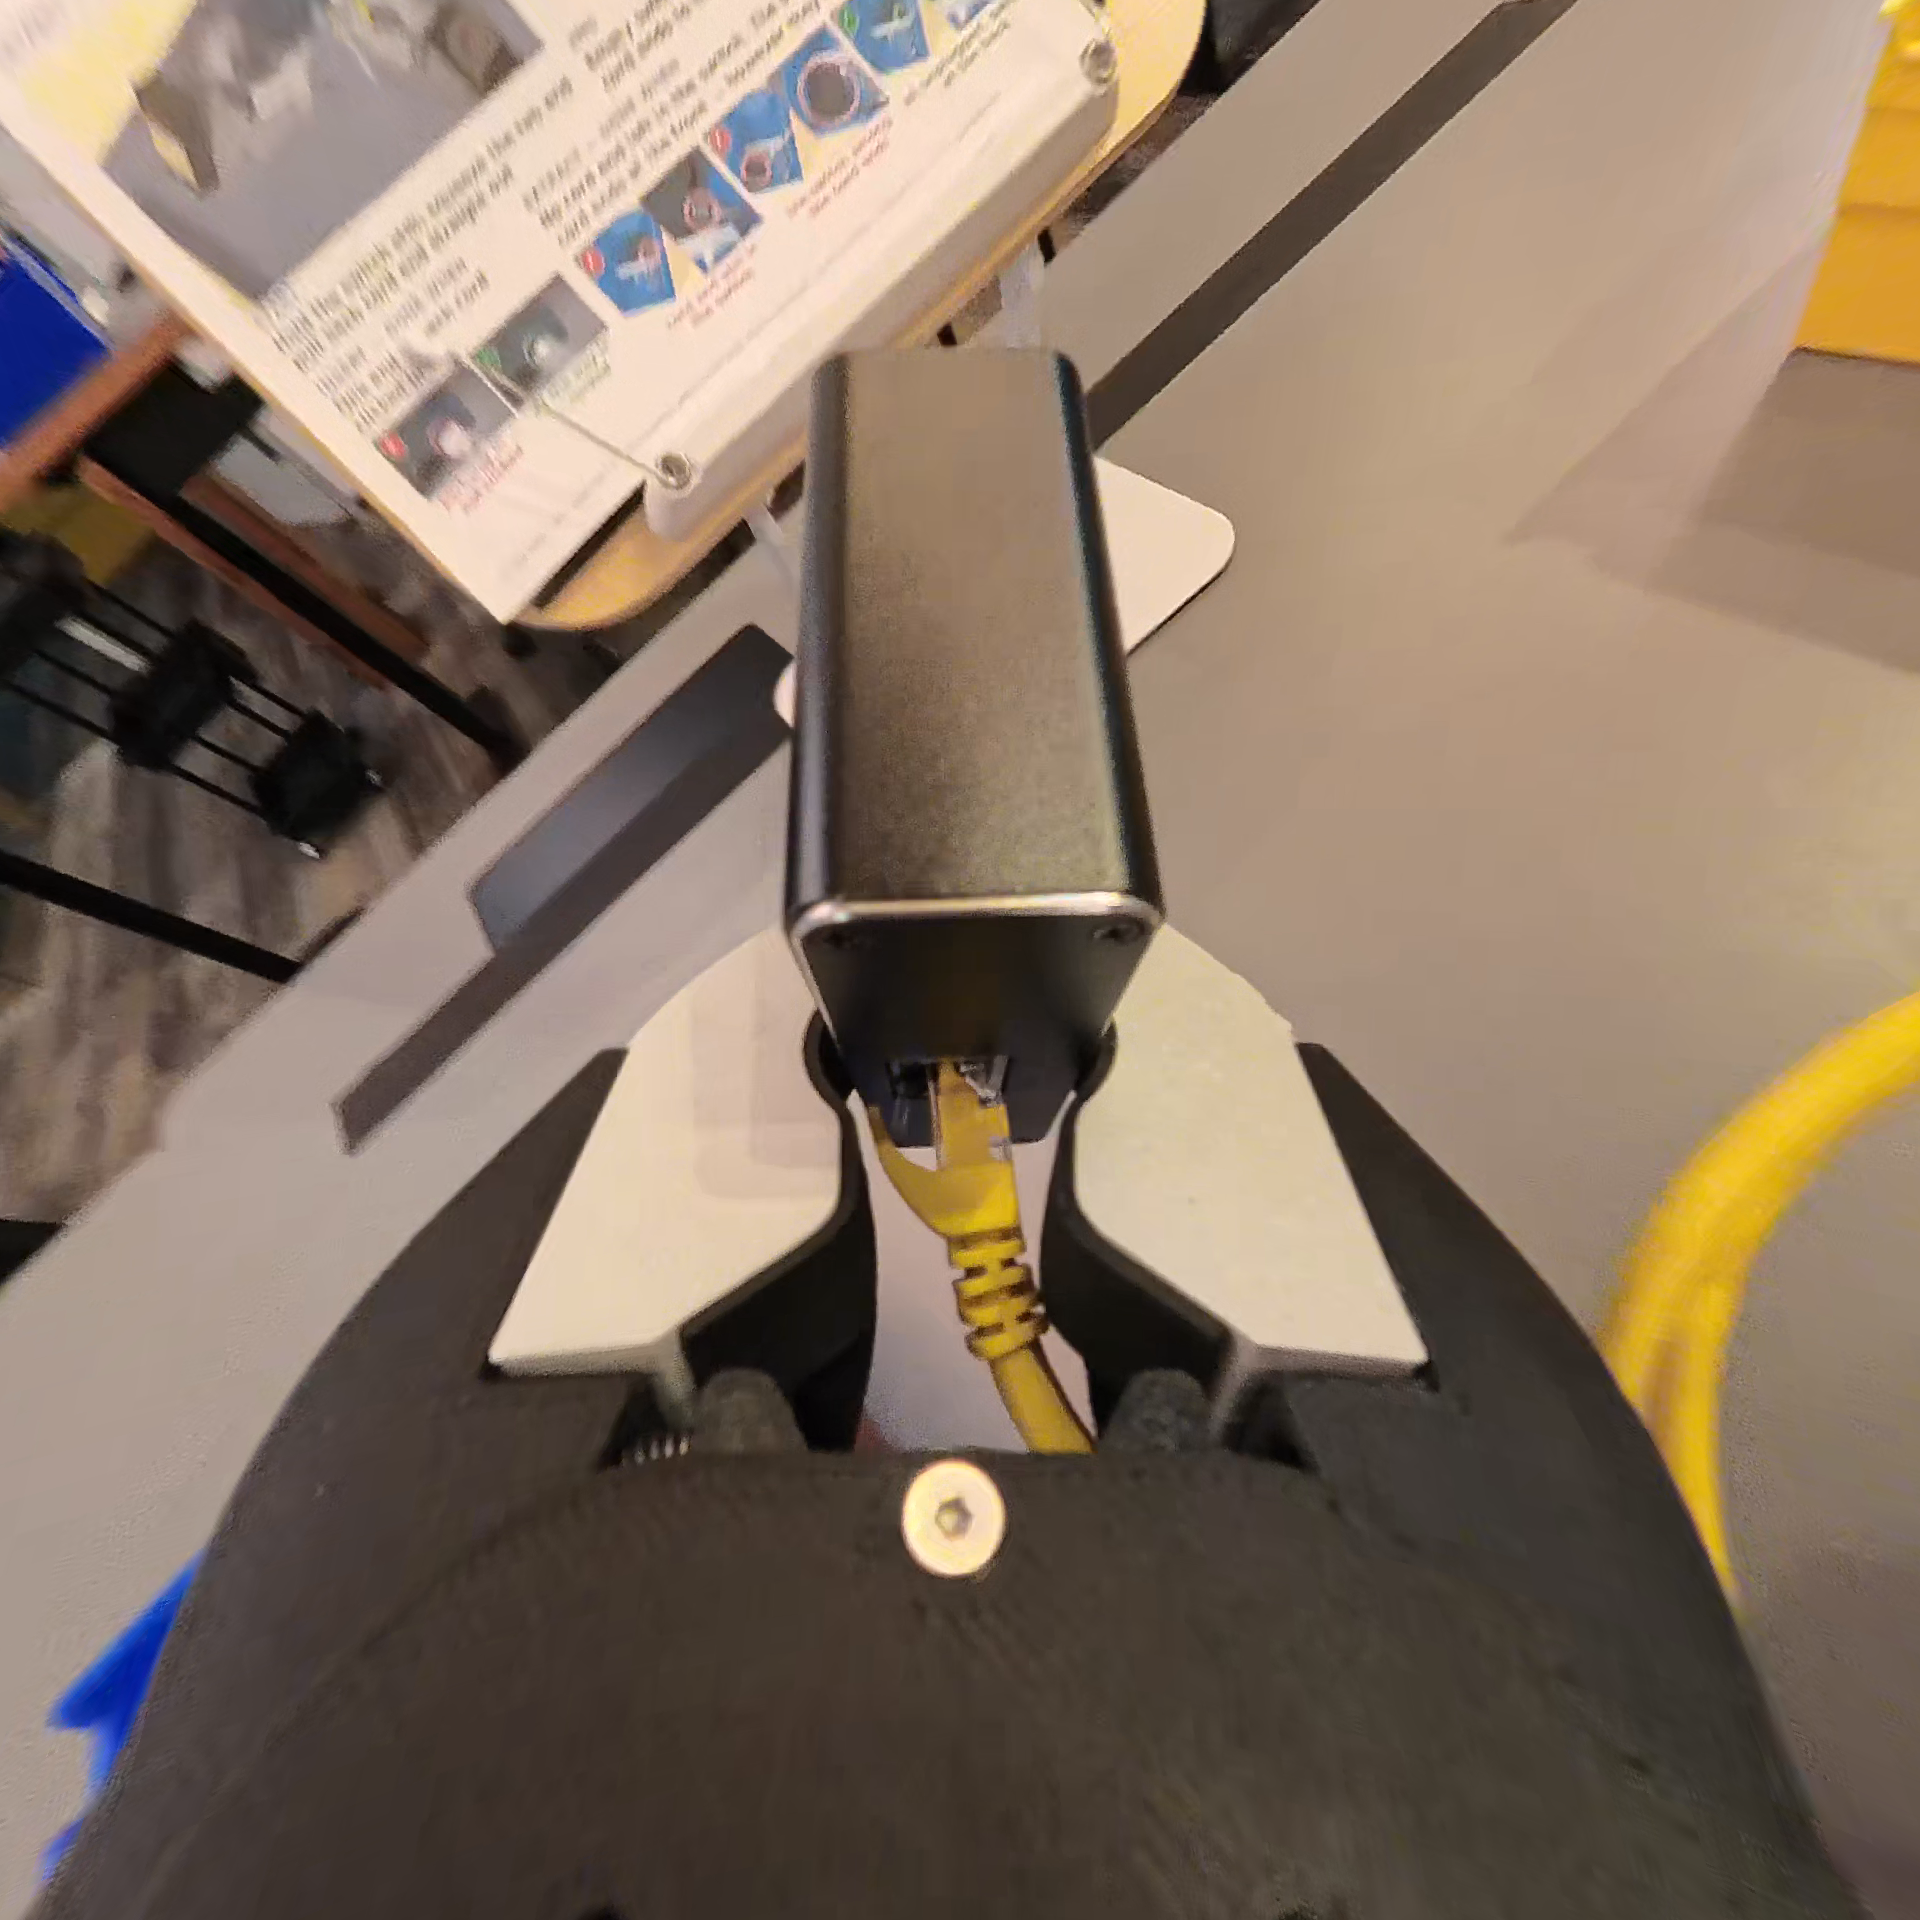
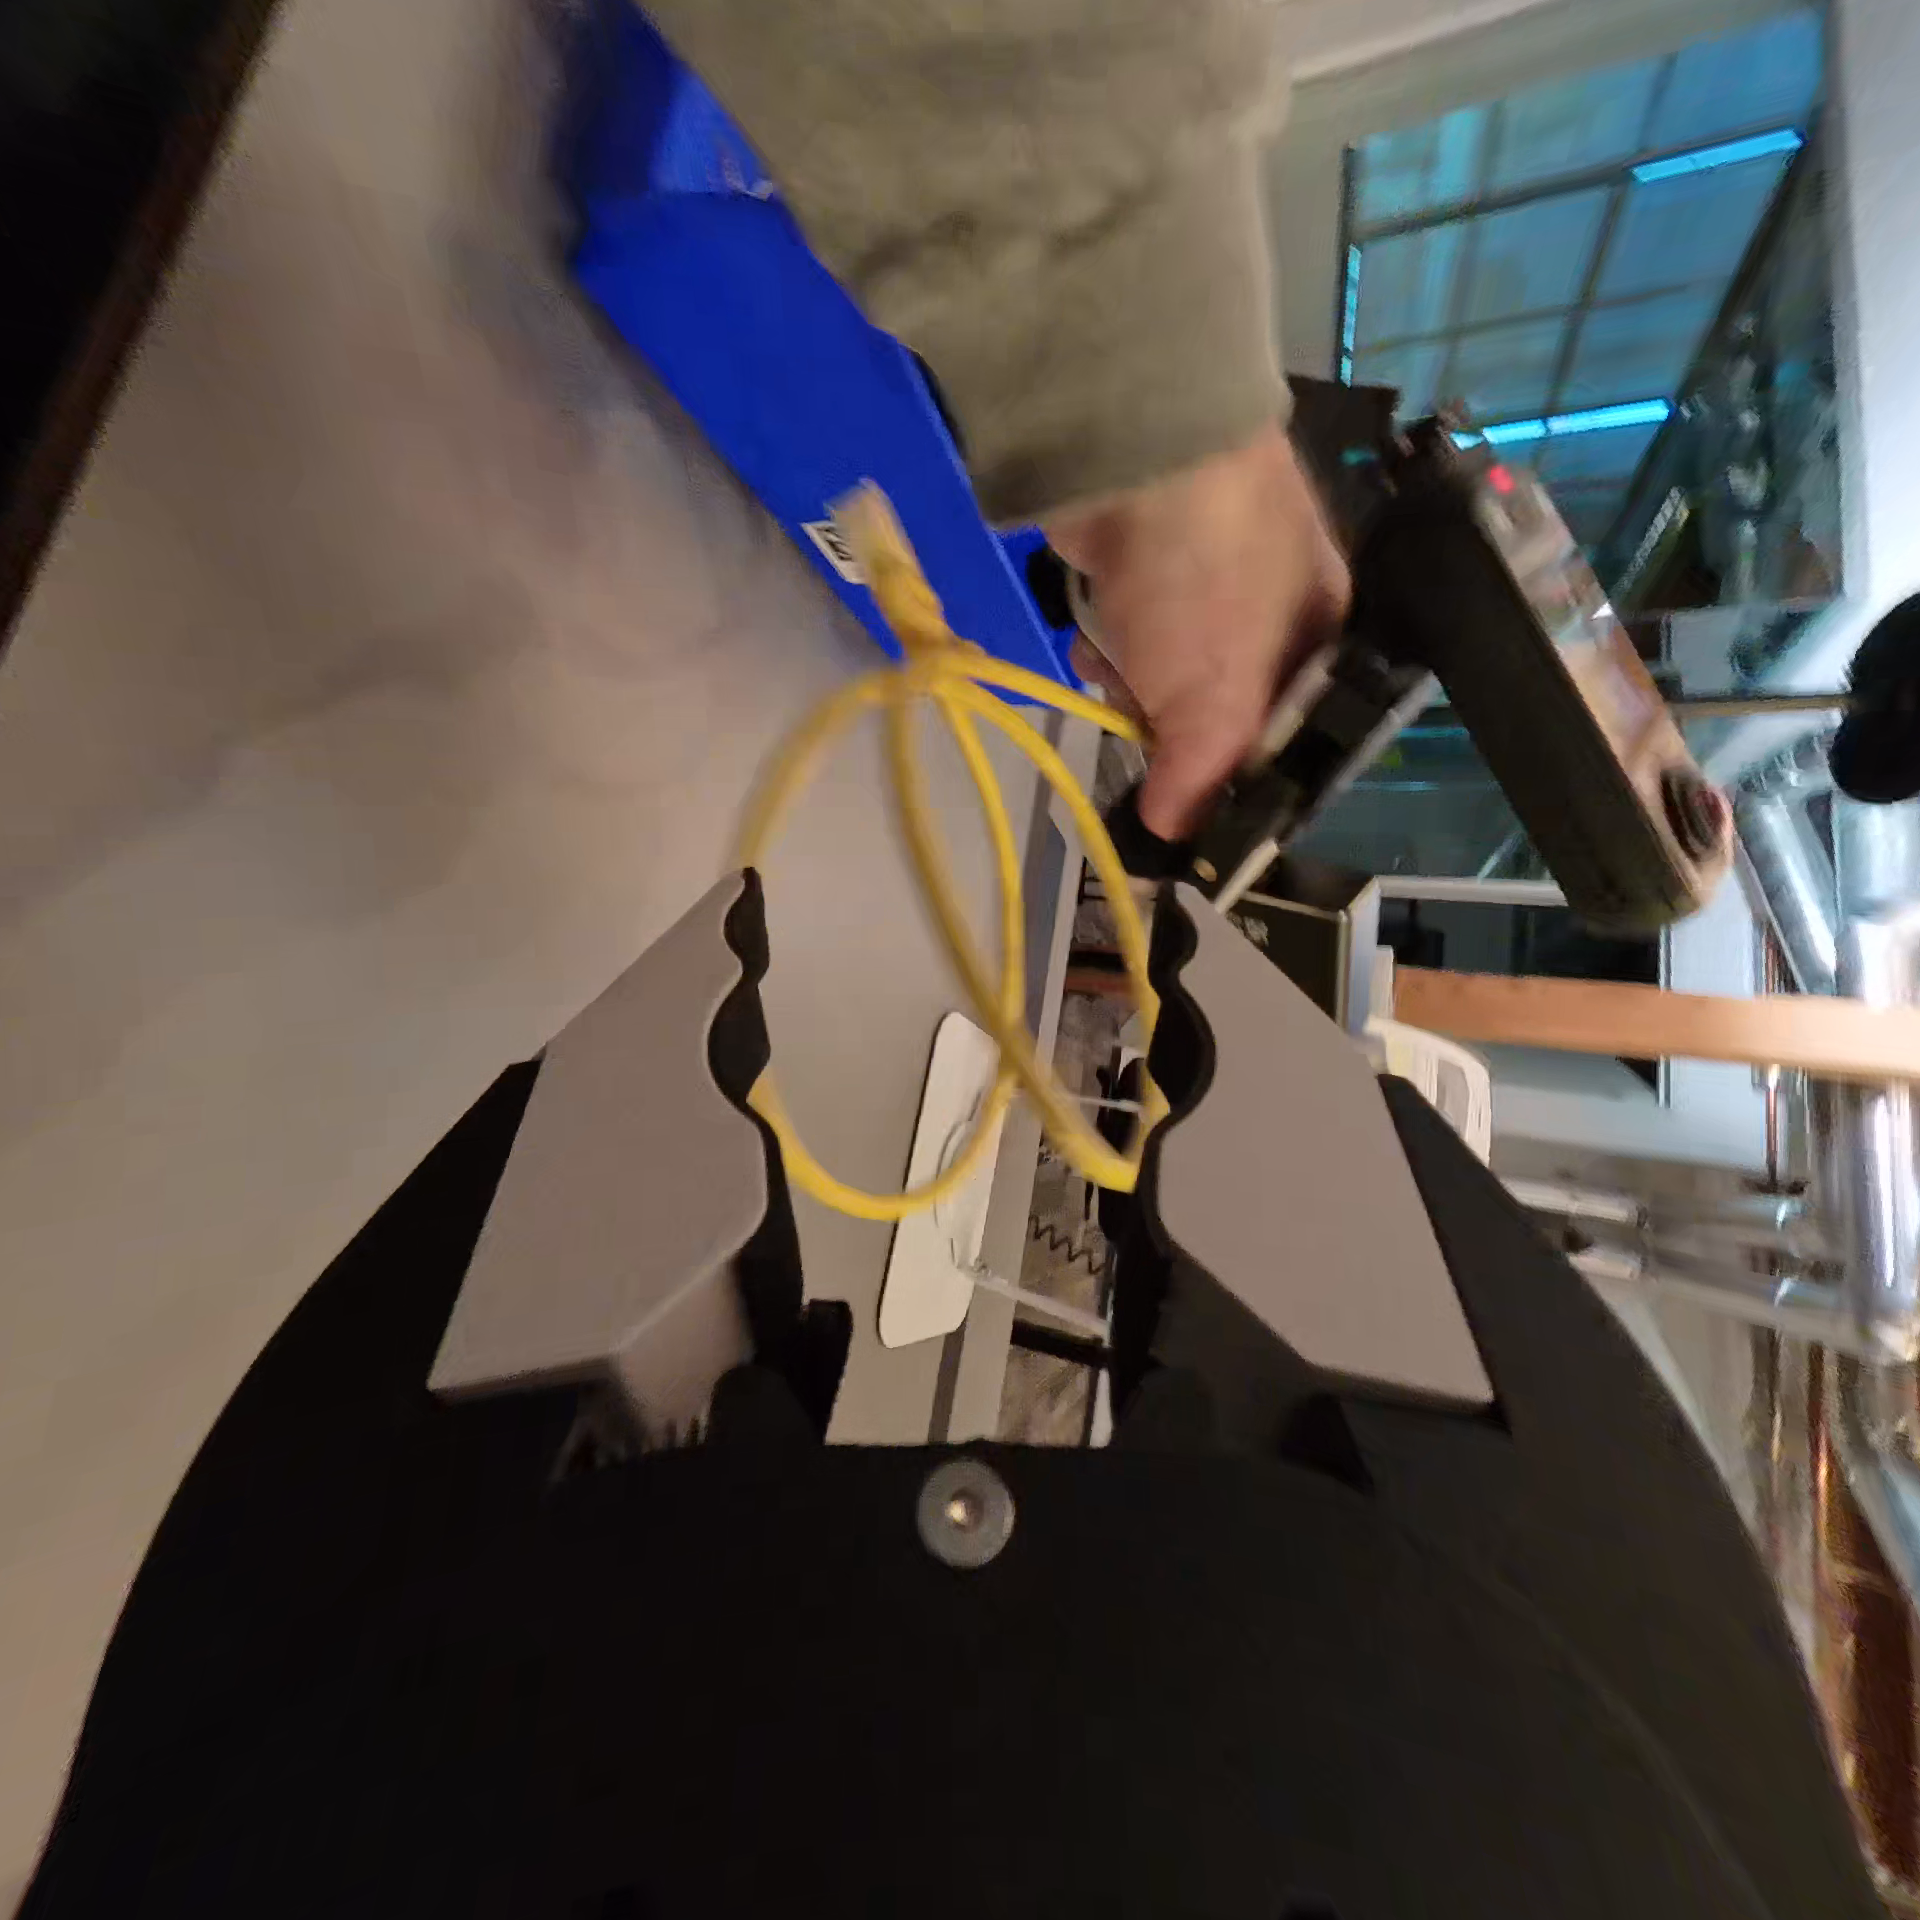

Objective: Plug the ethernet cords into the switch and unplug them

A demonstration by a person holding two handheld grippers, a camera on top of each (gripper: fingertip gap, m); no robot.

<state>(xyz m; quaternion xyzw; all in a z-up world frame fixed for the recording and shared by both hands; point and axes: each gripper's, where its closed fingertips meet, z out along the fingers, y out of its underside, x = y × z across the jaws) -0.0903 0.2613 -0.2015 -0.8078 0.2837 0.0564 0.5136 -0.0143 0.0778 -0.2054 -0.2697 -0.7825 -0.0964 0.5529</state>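
Gripping boxy matte-black switch [image 1: 966,665] in left claw [image 1: 961,1081], ribbed yellow cord [image 1: 992,1288] plugged

The left gripper [image 1: 961,1081], black with pale grey finger plates, clamps the near end of a small black rectangular metal switch box [image 1: 966,665] that stands out lengthwise ahead of it above the grey tabletop [image 1: 1455,831]. A yellow ethernet cord [image 1: 987,1247] with a ribbed boot sits plugged into the port on the box's near face and runs back between the fingers. A blurred loop of yellow cable [image 1: 1704,1195] curves at the right. Behind, a white printed instruction board [image 1: 520,229] leans on a flat silver stand base [image 1: 1174,561].
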